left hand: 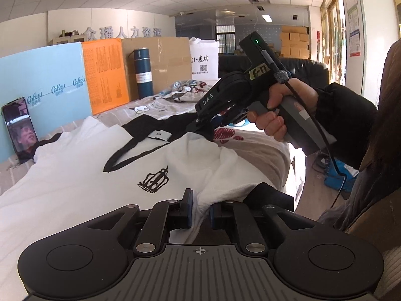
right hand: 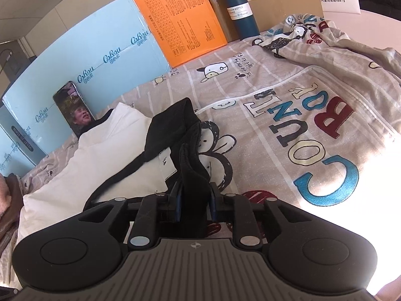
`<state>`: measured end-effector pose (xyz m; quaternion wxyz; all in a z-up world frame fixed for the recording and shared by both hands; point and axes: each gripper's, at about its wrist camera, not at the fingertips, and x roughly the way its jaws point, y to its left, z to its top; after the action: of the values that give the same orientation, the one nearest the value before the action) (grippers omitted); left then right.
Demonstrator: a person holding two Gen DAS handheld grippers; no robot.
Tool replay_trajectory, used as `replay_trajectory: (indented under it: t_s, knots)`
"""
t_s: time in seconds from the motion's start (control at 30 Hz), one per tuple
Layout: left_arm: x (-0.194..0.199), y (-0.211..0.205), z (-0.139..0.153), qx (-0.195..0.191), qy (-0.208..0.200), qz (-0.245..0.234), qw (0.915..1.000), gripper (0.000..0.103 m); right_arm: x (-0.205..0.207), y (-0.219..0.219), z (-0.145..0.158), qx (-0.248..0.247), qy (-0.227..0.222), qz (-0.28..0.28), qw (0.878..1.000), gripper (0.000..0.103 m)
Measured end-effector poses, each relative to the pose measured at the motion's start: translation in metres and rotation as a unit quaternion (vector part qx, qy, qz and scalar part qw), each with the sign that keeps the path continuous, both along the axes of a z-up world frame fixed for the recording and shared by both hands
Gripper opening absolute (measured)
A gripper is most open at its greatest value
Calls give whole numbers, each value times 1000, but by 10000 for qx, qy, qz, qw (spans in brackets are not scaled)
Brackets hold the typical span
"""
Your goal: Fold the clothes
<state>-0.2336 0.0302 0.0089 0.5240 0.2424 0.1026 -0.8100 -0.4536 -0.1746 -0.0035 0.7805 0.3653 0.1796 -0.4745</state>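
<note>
Gripping the white garment (left hand: 75,183), both the left gripper (left hand: 199,210) and right gripper (right hand: 194,200) pinch fabric.

The white shirt (left hand: 75,188) runs off the left wrist frame's left edge and under the left gripper (left hand: 199,210) at bottom centre. In the right wrist frame, the orange box (right hand: 180,22) and blue bottle (right hand: 238,7) are cut by the top edge.

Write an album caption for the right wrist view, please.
Right claw pinching the black trim of a white shirt over a cartoon-print bedsheet.
</note>
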Motion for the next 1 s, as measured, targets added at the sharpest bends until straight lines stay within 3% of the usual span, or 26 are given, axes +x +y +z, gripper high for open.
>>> replay_trajectory:
  t_s: [0.1, 0.17, 0.3, 0.43, 0.57, 0.63, 0.73, 0.87, 1.0]
  knots:
    - [20, 16, 13, -137, -104, 42, 9998, 74, -13, 0, 10, -293, 65, 21, 9995, 53]
    - [41, 23, 28, -211, -137, 111, 9996, 75, -20, -5, 25, -644, 104, -20, 9979, 67]
    - [87, 19, 67, -657, -347, 888, 9933, 76, -10, -35, 59, -1229, -31, 434, 9915, 76]
    - [145, -13, 94, -860, -496, 2125, 9721, 77, 28, -78, 90, -1560, -141, 1238, 9799, 83]
    - [212, -63, 93, -440, -662, 3248, 9424, 77, 79, -128, 104, -1588, -257, 2056, 9653, 86]
    - [240, -82, 86, -123, -644, 3526, 9335, 77, 113, -152, 99, -1541, -337, 2541, 9542, 87]
    - [263, -106, 73, 255, -398, 3614, 9312, 75, 162, -175, 80, -1359, -223, 3042, 9426, 87]
    - [265, -143, 66, 424, 362, 3213, 9453, 76, 219, -183, 49, -1209, 107, 3477, 9297, 87]
    - [255, -199, 54, 708, 1414, 2930, 9429, 75, 244, -206, 27, -788, 140, 3216, 9435, 87]
